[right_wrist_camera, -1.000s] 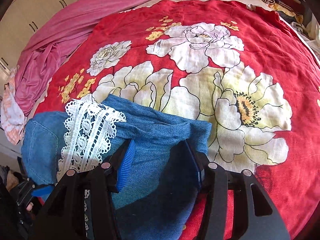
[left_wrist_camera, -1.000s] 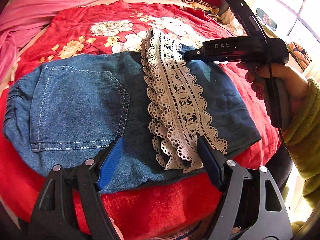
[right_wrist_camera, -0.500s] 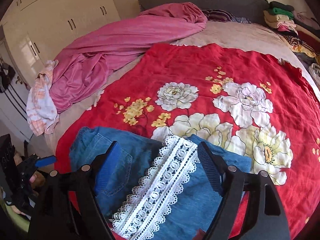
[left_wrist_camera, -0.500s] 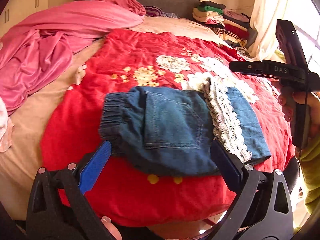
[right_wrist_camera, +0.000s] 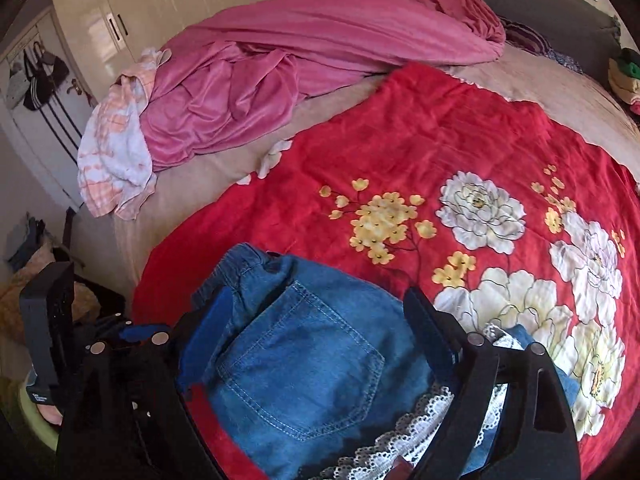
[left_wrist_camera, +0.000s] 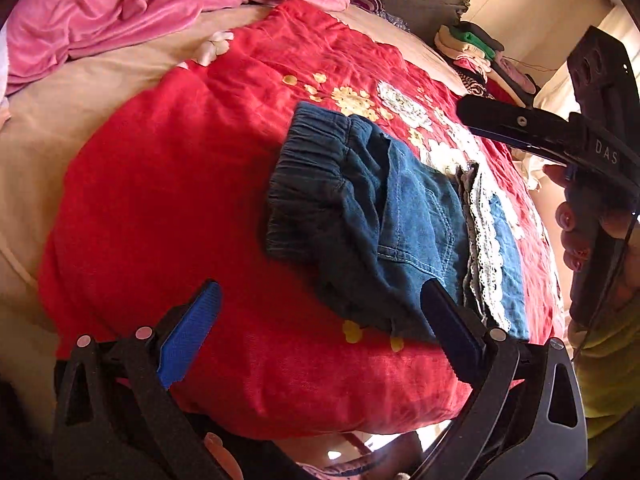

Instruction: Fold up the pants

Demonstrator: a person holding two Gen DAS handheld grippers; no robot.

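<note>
The denim pants (left_wrist_camera: 404, 216) lie folded into a compact bundle on the red floral blanket (left_wrist_camera: 192, 184), lace trim (left_wrist_camera: 486, 248) across the top layer; soft, light and floppy, they look best taken at the thick elastic waistband (left_wrist_camera: 308, 176). The left gripper (left_wrist_camera: 316, 328) hangs released, fingers spread wide, holding nothing beside the bundle's near edge. The right gripper (right_wrist_camera: 316, 344) gapes equally wide above the back pocket (right_wrist_camera: 304, 364), empty.

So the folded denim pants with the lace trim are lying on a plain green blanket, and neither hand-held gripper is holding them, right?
Not quite. The blanket is red with white and yellow flowers, not plain green; the right wrist view shows it best. The rest holds: the folded denim pants with lace trim lie there, and neither hand-held gripper grips them.
</note>
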